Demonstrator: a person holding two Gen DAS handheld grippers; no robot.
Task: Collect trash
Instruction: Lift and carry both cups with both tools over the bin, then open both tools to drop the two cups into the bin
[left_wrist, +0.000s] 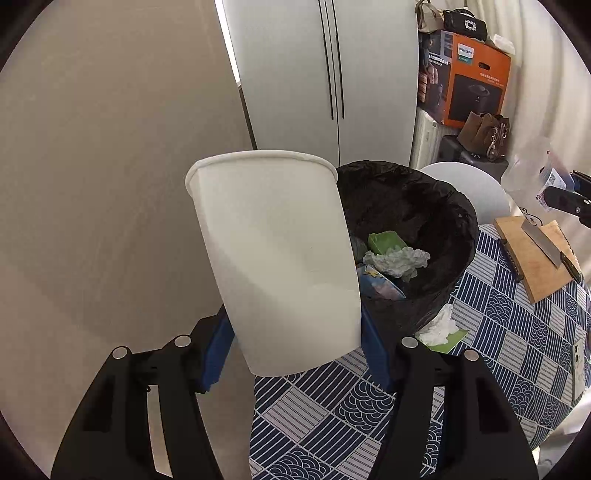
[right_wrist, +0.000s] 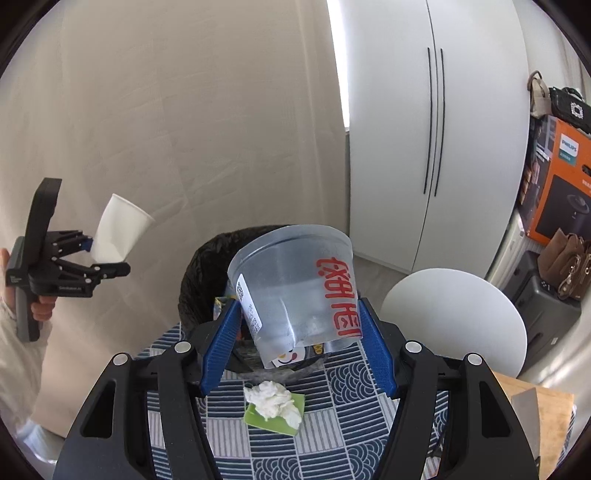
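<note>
Aloft, each hand-held gripper clenched: left (left_wrist: 295, 354) on smooth paper cup (left_wrist: 273, 254), right (right_wrist: 299, 343) on clear plastic cup (right_wrist: 295, 284).

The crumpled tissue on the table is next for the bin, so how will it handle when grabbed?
The crumpled tissue looks soft and loosely bunched, so it will probably squash and weigh almost nothing. It lies on a green packet, which may lift or slide with it. Rolling seems unlikely.
</note>
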